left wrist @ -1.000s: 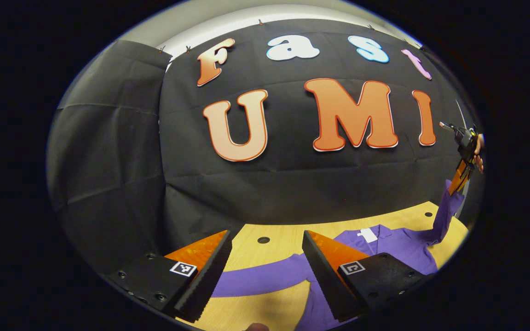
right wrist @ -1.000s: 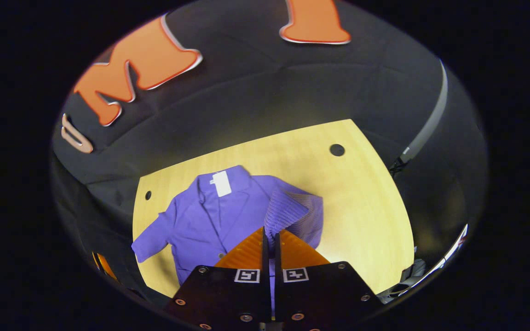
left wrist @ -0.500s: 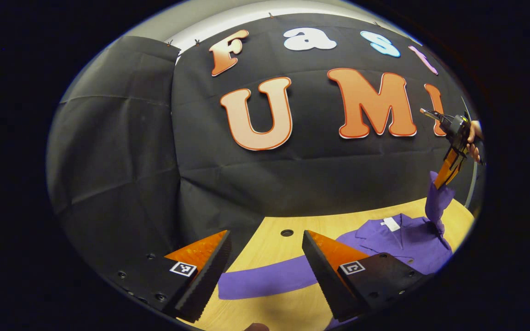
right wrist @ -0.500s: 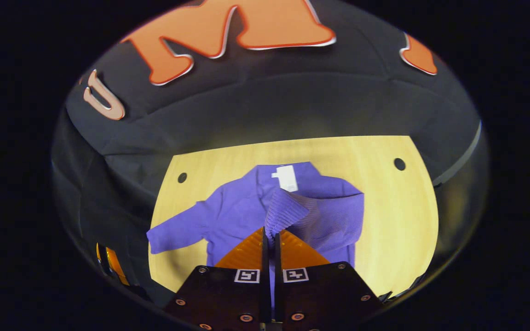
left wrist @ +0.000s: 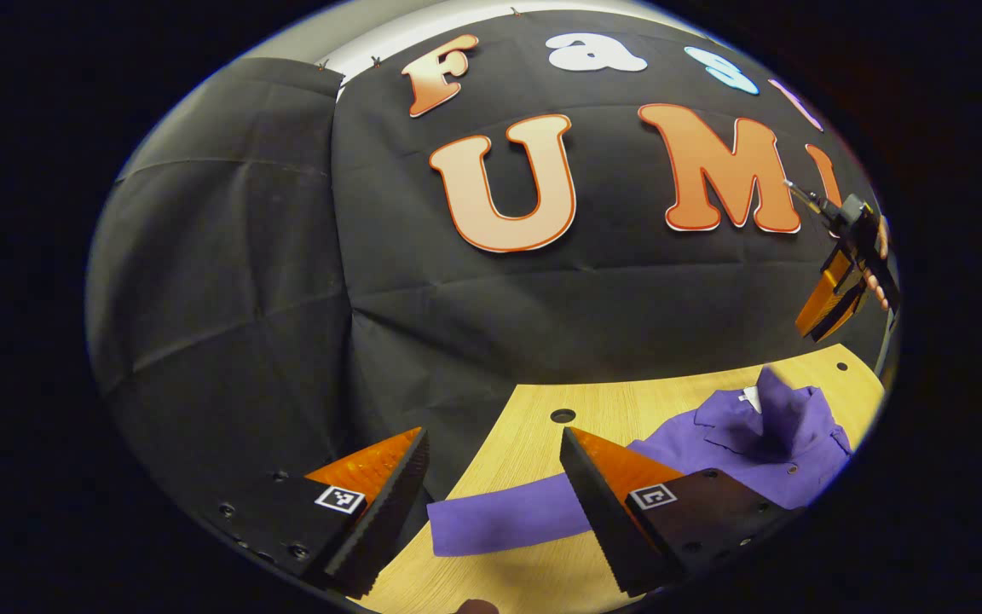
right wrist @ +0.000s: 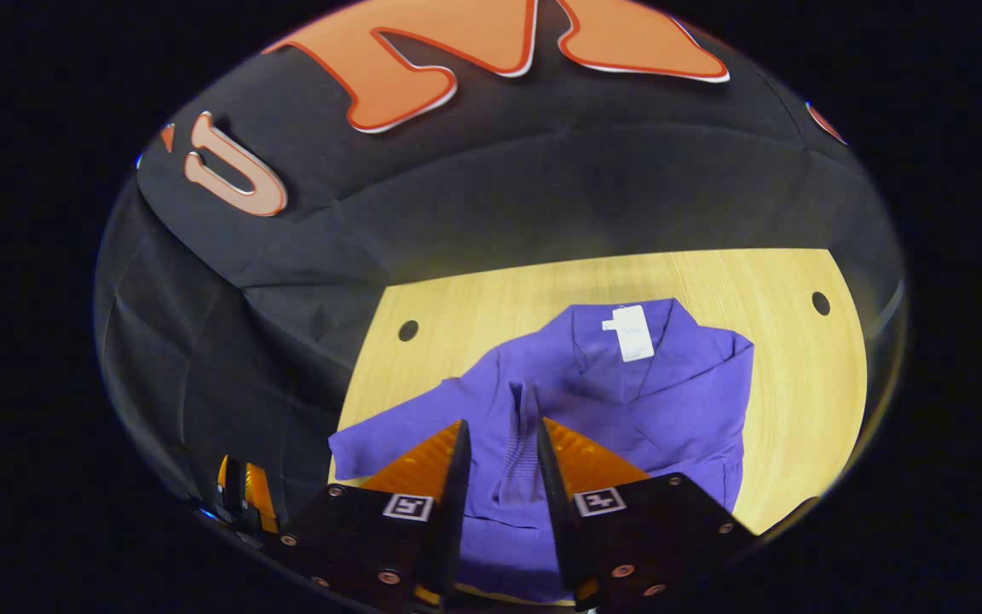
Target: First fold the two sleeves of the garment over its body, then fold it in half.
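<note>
We see both views evenly lit from above, with the wooden table [right wrist: 798, 341] bright and faintly glary toward its right side in the right gripper view. The black cloth wall [left wrist: 227, 281] stays dim, its creases catching soft highlights. Fisheye bending is strong: straight table edges bow near the rim, where brightness falls off. The purple garment [right wrist: 670, 401] is sharp at centre frame, casting little shadow. The lower edges look darker and softer.

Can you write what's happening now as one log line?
right gripper: open, above shirt | right sleeve: on body | left gripper: open | left sleeve: unfolded
</note>
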